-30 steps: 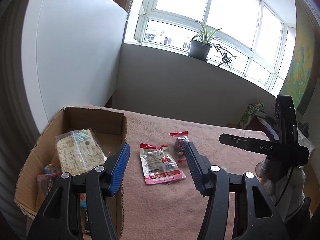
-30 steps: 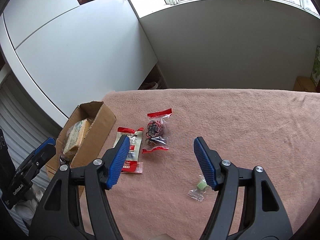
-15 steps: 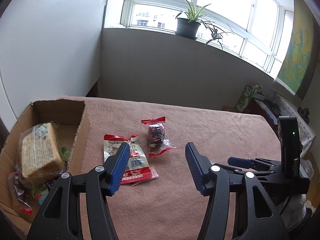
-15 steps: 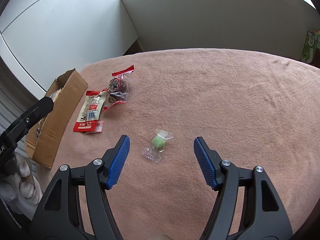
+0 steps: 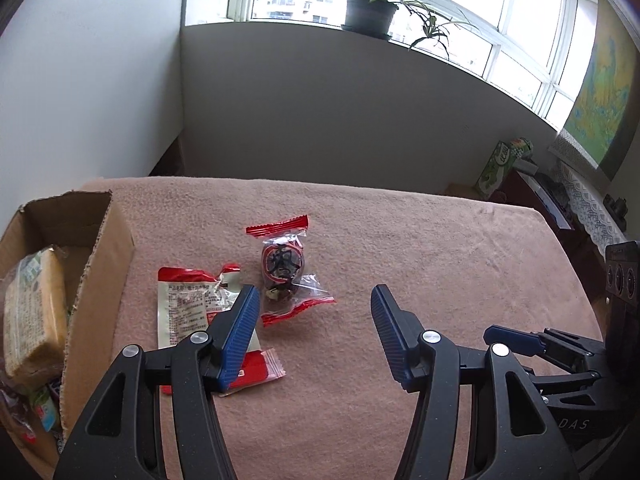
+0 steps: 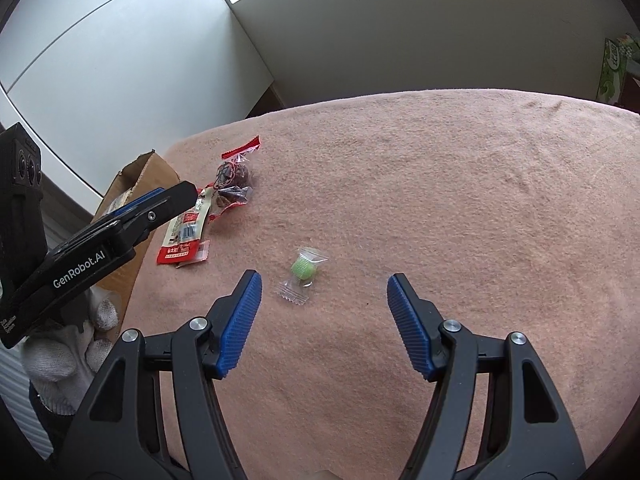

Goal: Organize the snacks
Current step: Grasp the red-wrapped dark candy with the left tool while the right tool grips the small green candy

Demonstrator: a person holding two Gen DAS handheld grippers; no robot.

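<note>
While both grippers hang over the table (image 6: 460,184) with nothing between their pads, three loose snacks lie on its pink cloth. The left gripper (image 5: 312,336) stands apart, one pad overlapping the flat packet (image 5: 188,312) in view, though whether it touches I cannot tell. The right gripper (image 6: 324,320) has just been closing a little, yet its jaws are wide apart and empty, with the green candy (image 6: 303,270) just ahead of them, well in from every table edge.

The flat packet and the red-ended wrapper (image 5: 282,268) lie touching near the table's left edge, beside the box (image 5: 100,280), which already holds a bread pack (image 5: 34,312).

All three look very light. The candy is probably hard inside a loose, slick clear wrapper; pinching the round body across its middle should hold better than taking the crimped tail, which may slip or flop. The red-ended wrapper is lumpy and crinkly, so its bulging middle seems the best hold. The flat packet is thin and limp; its raised far end gives the pads an edge.
</note>
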